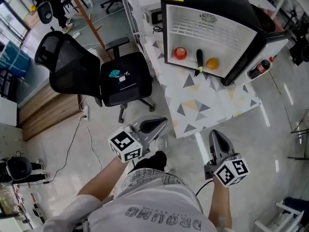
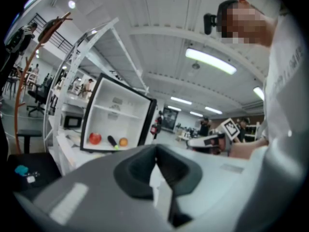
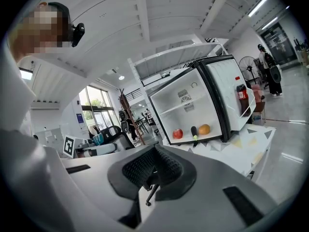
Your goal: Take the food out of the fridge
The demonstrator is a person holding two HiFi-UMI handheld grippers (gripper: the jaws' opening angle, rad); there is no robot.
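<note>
Head view: fridge (image 1: 207,25) stands open on the tabletop (image 1: 212,105) at 1 o'clock. On its floor I see a row of food: red apple (image 1: 180,52), dark vegetable (image 1: 199,61) with a green tip, orange (image 1: 212,63). Cola bottle (image 1: 259,69) sits in the door. Left gripper (image 1: 161,122) at 6 o'clock, right gripper (image 1: 214,135) at 5, both well apart from the fridge.
Left gripper view: my jaws pressed together, nothing between; fridge at 9 o'clock.
Right gripper view: jaws closed too, empty; fridge at 3 o'clock.

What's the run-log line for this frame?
left gripper: shut, empty | right gripper: shut, empty | fridge: open | red fruit, dark item, orange: inside
</note>
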